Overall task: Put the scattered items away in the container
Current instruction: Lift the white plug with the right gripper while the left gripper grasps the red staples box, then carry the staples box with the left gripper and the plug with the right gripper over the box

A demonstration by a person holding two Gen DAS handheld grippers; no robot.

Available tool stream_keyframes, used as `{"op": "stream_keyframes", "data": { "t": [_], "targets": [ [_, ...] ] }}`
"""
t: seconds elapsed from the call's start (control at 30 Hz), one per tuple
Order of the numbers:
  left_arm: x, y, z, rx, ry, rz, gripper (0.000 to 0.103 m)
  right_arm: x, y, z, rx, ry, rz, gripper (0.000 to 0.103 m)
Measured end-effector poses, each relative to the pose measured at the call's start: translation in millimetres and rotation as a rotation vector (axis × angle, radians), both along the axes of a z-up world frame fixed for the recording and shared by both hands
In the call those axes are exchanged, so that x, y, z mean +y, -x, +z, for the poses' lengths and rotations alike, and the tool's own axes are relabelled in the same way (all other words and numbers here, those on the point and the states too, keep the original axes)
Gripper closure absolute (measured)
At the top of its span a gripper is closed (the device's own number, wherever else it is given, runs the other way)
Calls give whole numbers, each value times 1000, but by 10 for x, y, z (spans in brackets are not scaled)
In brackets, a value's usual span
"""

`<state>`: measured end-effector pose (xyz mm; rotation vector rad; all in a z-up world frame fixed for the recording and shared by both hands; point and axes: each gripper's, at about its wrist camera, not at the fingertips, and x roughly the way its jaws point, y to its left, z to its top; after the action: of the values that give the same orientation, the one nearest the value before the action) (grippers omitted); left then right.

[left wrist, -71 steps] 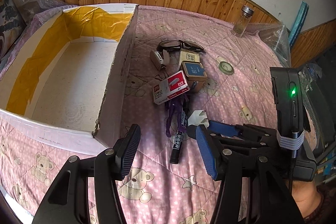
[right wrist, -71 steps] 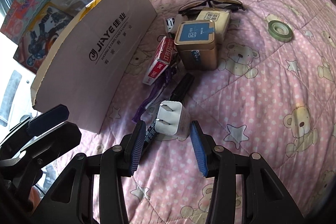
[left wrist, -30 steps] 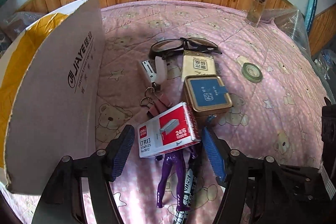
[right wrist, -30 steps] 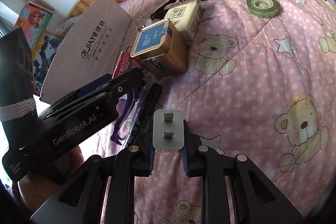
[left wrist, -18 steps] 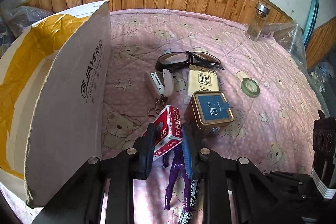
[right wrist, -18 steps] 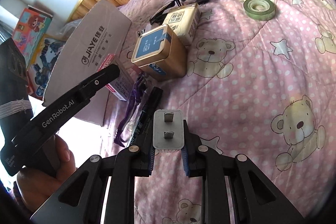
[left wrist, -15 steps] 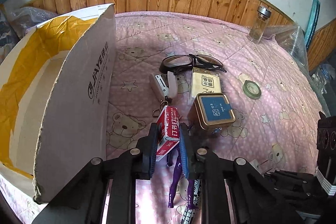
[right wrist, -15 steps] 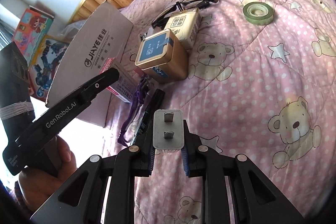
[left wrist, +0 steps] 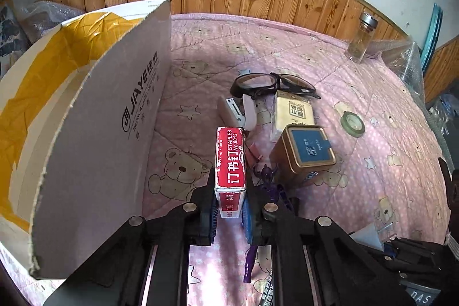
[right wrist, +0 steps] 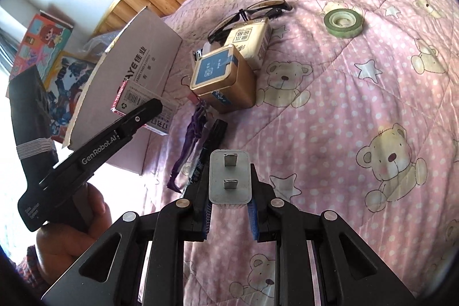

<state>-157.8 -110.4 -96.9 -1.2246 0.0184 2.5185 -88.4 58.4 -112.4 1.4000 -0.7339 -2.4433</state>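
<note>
Both tools are loaded at once, so two items can go to the box in one trip. The left hand-held gripper pinches the staple box by its two broad faces near one end, the red edge up and the rest projecting forward clear of the bed; gripping the flat faces gives the pads a wide, parallel seat on a light carton. The right hand-held gripper is pressed against the sides of the white plug, prongs pointing away from the camera, so the blue pads bear on plain plastic and not on metal. A hand holds the left tool's grip. The box, a cardboard carton lined with yellow tape, stands open just to the left of the staple box, its near flap upright between the tools and its interior; the load probably has to be lifted over that flap before release. No items show in the visible part of the interior. Unsorted on the bed, huddled beside the flap, lie the glasses, a stapler, a cream pack, a gold tin, a purple toy and a marker; a tape roll lies apart to the right, and a glass jar stands at the far edge. The task looks to be at an early stage.
</note>
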Motion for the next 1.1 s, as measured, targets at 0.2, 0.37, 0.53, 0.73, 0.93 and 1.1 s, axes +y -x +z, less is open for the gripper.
{"op": "stream_keyframes", "data": {
  "t": [0.2,0.37,0.53,0.73,0.93,1.1],
  "targets": [
    [-57,-129,195,-2,2,15,88,-93,-66,132,18,-23,6,81],
    [-113,-327,340,-6,11,22,88,-181,-181,268,39,-47,11,81],
    [-173,-542,471,1,1,16,88,-310,-315,430,70,-69,19,81],
    [-287,-818,658,31,-30,11,88,-472,-532,611,107,-95,33,81],
    [-418,-1090,843,66,-57,4,88,-648,-737,834,156,-123,53,81],
    [-550,-1323,966,90,-80,6,88,-808,-904,957,183,-144,75,81]
  ]
}}
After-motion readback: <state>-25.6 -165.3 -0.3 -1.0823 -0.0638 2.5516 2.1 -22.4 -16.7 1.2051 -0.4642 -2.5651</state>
